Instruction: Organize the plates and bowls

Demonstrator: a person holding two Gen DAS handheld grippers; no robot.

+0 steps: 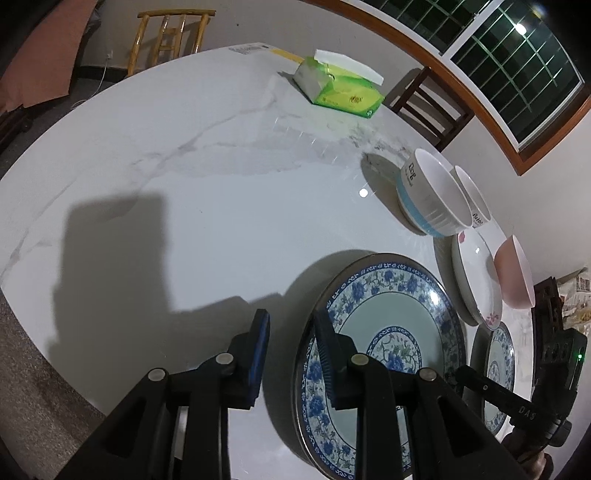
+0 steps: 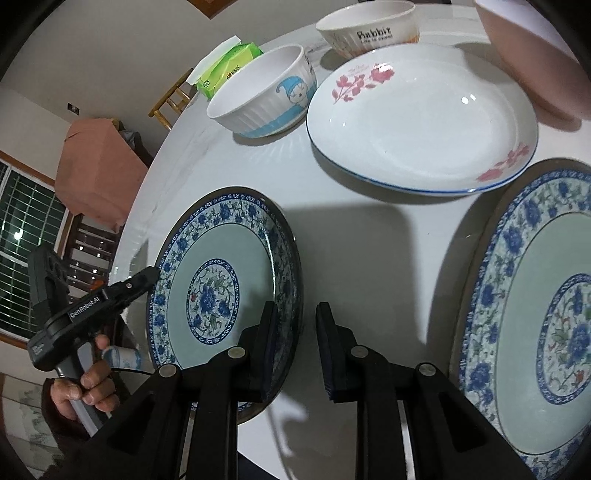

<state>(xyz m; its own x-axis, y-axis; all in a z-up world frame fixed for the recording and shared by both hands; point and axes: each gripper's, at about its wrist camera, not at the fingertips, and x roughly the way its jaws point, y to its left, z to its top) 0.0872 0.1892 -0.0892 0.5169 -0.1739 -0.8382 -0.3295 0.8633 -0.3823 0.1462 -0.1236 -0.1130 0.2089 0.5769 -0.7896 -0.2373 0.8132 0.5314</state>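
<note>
The left gripper (image 1: 291,317) points steeply down at the near-left rim of a blue flowered plate (image 1: 388,325). One finger is over the plate and the other over the bare table (image 1: 184,166). The rim sits in the narrow gap between them, and the outer pad is clear of it, so nothing is clamped. A hand (image 2: 85,384) holds this gripper's handle at the table edge.

The right gripper (image 2: 297,308) is at the opposite rim of the same plate. Its jaws are also narrow, with one finger above the plate and one outside it. A strip of table shows between the rim and the outer pad, so it grips nothing either. The plate lies flat on the white marble-look table, near the edge closest to the person.

Just to its right lies a second blue plate (image 2: 535,332) of the same pattern, apart from the first. Behind the two is a white plate with pink flowers (image 2: 424,122), with a pink bowl (image 2: 528,55) by its far right side.

Further back stand a ribbed bowl with a blue band (image 2: 258,96) and a bowl lettered "Rabbit" (image 2: 369,29), side by side. A green tissue box (image 1: 340,88) sits well beyond them. Past the table are two wooden chairs (image 1: 170,37) and a barred window (image 1: 517,62), dark outside
</note>
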